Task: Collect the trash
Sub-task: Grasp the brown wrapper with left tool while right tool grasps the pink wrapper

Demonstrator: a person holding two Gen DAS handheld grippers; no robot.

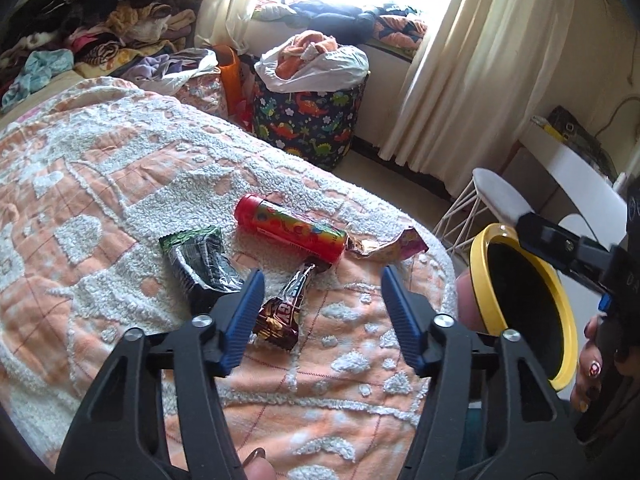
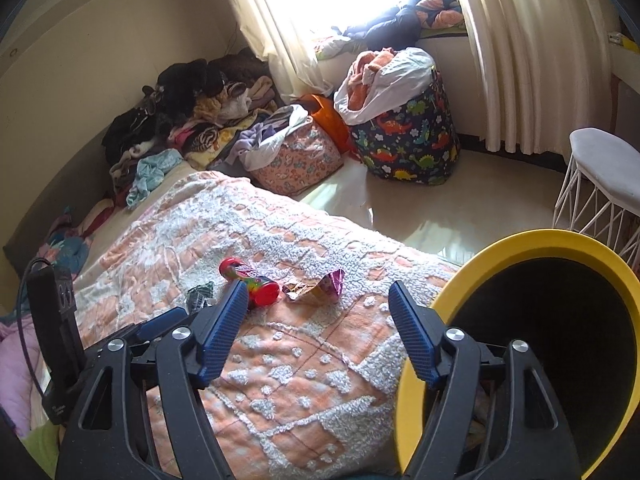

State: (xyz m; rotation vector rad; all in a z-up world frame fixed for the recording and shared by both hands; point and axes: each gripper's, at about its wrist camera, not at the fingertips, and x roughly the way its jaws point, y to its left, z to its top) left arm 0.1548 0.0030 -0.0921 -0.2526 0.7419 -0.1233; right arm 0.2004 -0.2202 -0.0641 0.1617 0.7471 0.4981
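Observation:
Trash lies on the orange-and-white blanket (image 1: 120, 168) of the bed. There is a red snack tube (image 1: 290, 230) (image 2: 250, 282), a green-black wrapper (image 1: 200, 264) (image 2: 198, 296), a brown wrapper (image 1: 284, 312) and a pink-gold wrapper (image 1: 384, 246) (image 2: 316, 290). My left gripper (image 1: 322, 280) is open just above the blanket, and the brown wrapper lies by its left finger, not pinched. My right gripper (image 2: 318, 292) is open over bare blanket, short of the pink-gold wrapper. A yellow-rimmed black bin (image 1: 480, 264) (image 2: 420, 360) tilts its mouth toward me just right of the right gripper. How the bin is held up is hidden.
A dinosaur-print basket (image 1: 312, 120) (image 2: 408, 140) stuffed with laundry stands on the floor past the bed. A white wire stool (image 1: 492, 196) (image 2: 604, 176) stands to the right. Piled clothes (image 1: 100, 28) cover the bed's far end, and curtains (image 1: 472, 64) hang by the window.

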